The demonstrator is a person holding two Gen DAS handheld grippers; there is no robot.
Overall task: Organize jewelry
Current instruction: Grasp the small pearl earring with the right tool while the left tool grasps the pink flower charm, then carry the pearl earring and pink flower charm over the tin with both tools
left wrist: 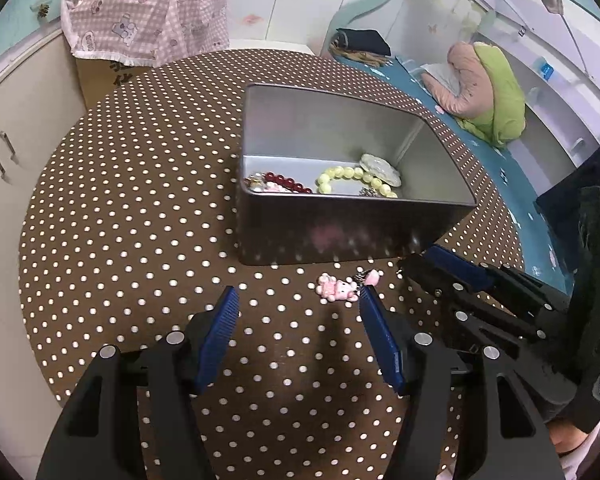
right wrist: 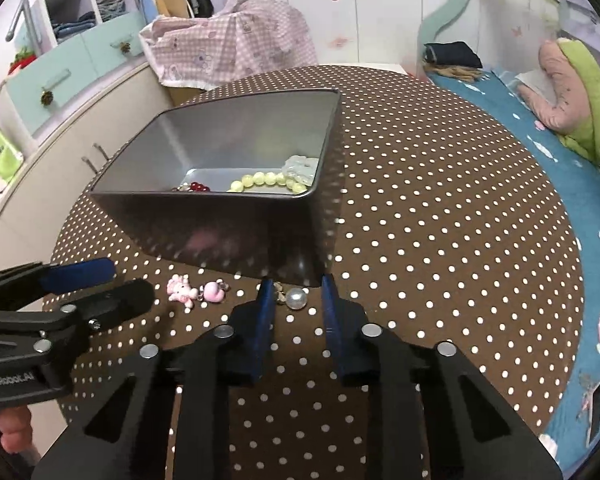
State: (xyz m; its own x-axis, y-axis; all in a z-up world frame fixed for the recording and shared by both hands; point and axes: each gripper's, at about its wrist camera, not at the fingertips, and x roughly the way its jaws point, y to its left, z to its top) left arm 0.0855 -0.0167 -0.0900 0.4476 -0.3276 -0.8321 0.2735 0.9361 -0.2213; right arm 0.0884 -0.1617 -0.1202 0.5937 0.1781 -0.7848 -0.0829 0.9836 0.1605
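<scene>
Home bedroom, bed (right wrist: 540, 128) with quilt (right wrist: 580, 92), butterfly-stickered wardrobe (right wrist: 360, 12)

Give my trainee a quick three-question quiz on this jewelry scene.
1. True or false: the tin on the table already holds the yellow bracelet.
2. What lies between the right hand-held gripper's pads? A) pearl B) red bracelet C) nothing
3. Fill in: the pink charm lies on the table, ____ the tin.

Key: 1 true; 2 A, the pearl, not yet pinched; 3 outside, in front of the open left hand-held gripper.
</scene>
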